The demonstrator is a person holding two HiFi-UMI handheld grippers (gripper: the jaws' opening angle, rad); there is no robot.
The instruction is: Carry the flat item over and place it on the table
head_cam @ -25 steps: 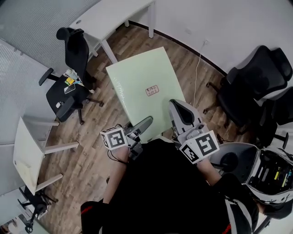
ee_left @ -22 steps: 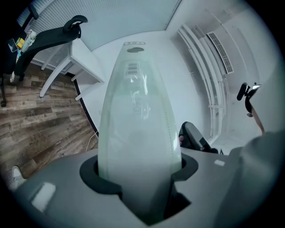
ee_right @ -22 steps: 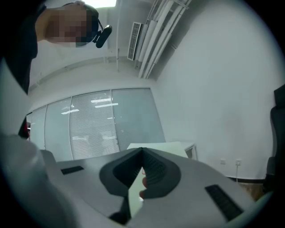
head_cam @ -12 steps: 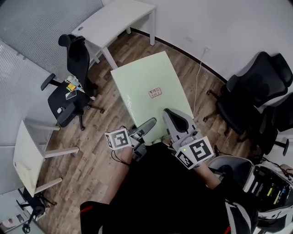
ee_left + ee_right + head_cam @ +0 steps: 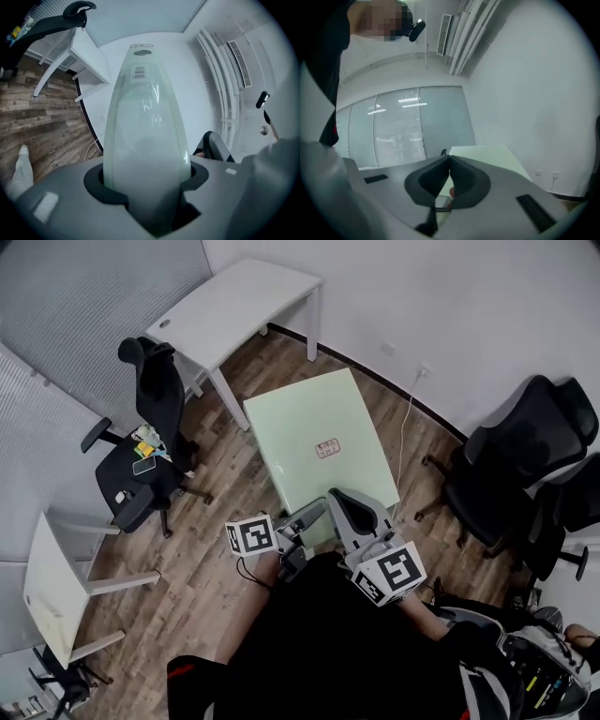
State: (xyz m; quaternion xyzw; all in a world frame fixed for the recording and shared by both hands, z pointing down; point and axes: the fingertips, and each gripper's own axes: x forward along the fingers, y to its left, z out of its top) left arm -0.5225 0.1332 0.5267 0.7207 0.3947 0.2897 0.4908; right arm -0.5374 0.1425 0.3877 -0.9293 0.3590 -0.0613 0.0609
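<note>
Clamping the pale green flat board [image 5: 314,432] by one edge in my left gripper [image 5: 305,516] and right gripper [image 5: 344,508], I'm risking its overhang levering it loose.

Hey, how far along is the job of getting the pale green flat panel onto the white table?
Done: the pale green flat panel is picked up, clamped at its near edge by the left gripper and the right gripper. In hand: the carry; the panel hangs over the wooden floor, short of the white rectangular table. Left: reach the table, lay it down, release.
</note>
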